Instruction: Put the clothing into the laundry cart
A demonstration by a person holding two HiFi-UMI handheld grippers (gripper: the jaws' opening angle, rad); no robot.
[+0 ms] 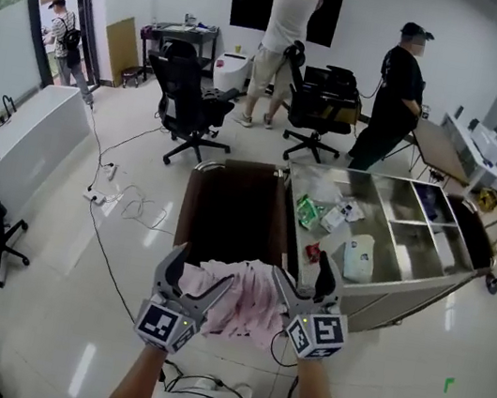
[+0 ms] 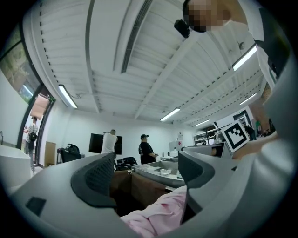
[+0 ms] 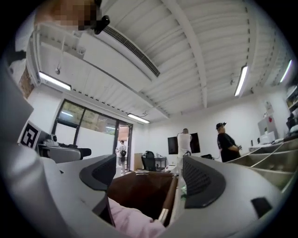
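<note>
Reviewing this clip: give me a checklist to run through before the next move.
1. Left tool open: ok, jaws apart, pink garment low between them, not pinched.
2. Right tool open: ok, jaws apart above the pink garment.
3. Pink garment fully inside laundry cart: cannot tell, it is bunched at the near end.
4. Room in laundry cart: ok, interior beyond looks bare.
5. Steel trolley apart from pink garment: ok.
</note>
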